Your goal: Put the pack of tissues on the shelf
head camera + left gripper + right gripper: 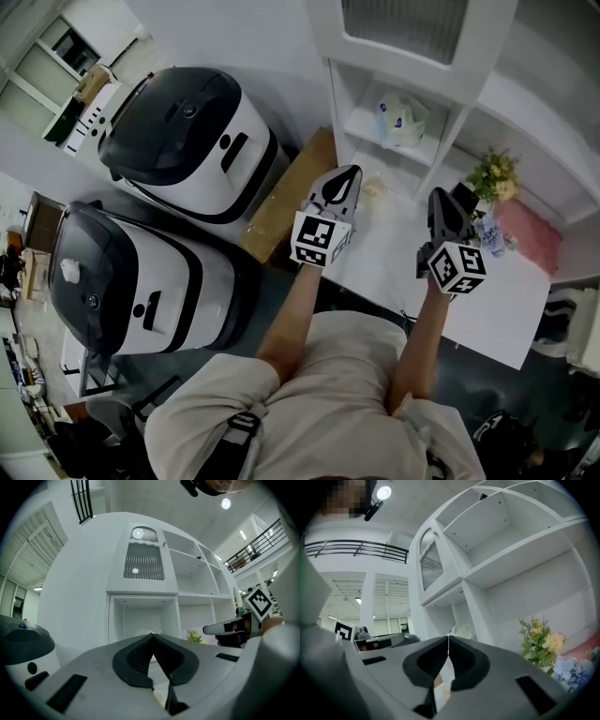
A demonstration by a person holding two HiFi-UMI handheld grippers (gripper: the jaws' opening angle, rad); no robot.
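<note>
The pack of tissues (403, 117) already lies on the shelf (337, 103), in the low open compartment straight ahead of and above the left hand-held gripper (349, 174). It rests on the compartment's board, well apart from both pairs of jaws, and nothing is touching it.

In the left gripper view, the left hand-held gripper has its jaws fully together, tips meeting, with nothing pinched between the pads. The pale pack shows just beyond the tips, inside the compartment. The right hand-held gripper (439, 199) is likewise closed and empty in its own view, its jaws meeting in a thin line. The pack sits ahead of it and slightly to its left, and a bunch of flowers (495, 176) stands off to its right. Both hand-held grippers hang over the white counter (487, 309) in front of the shelf, side by side and pointing toward it.

Judging from how things lie, the main step is done, since the pack is in place and neither hand-held gripper holds it. The pack looks settled rather than perched on the edge, though the pictures are too small to show its exact footing. What seems left is only drawing the arms back from the shelf, with no further handling of the pack needed.
</note>
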